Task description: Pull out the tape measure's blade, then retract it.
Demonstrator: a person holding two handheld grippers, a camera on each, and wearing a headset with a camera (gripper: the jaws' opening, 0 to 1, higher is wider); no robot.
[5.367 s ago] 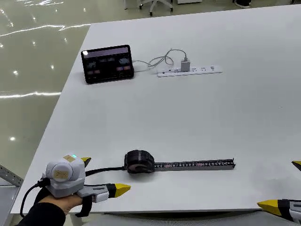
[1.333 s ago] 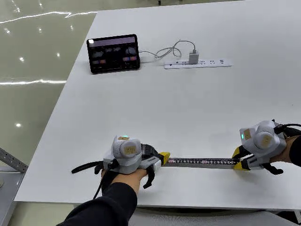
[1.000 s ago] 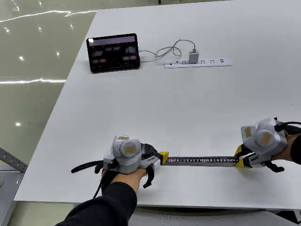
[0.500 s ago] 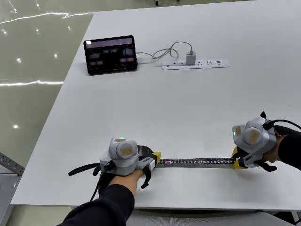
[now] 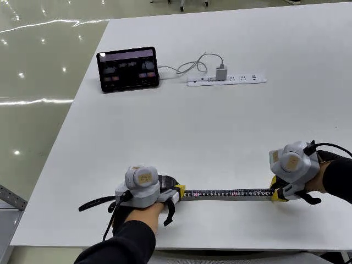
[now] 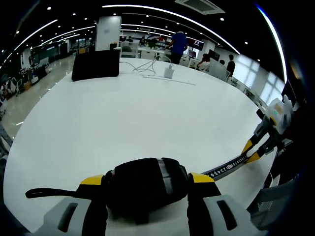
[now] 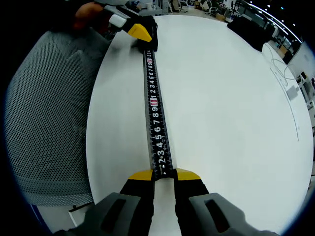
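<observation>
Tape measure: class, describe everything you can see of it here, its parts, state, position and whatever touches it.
The rounded black case looks like rubbery plastic and sits on the white table, held between the left gripper's jaws. A black wrist strap trails from it across the table. The dark blade, printed with pale numerals and a red mark, is pulled out straight and lies flat near the table's front edge. The right gripper's jaws pinch the blade's free end.

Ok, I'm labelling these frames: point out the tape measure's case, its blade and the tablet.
tape measure case [image 6: 145,189]: left gripper view, middle of its black body.
blade [image 7: 154,113]: right gripper view, its numbered face, midway along.
tablet [image 5: 127,69]: head view, middle of its screen.
</observation>
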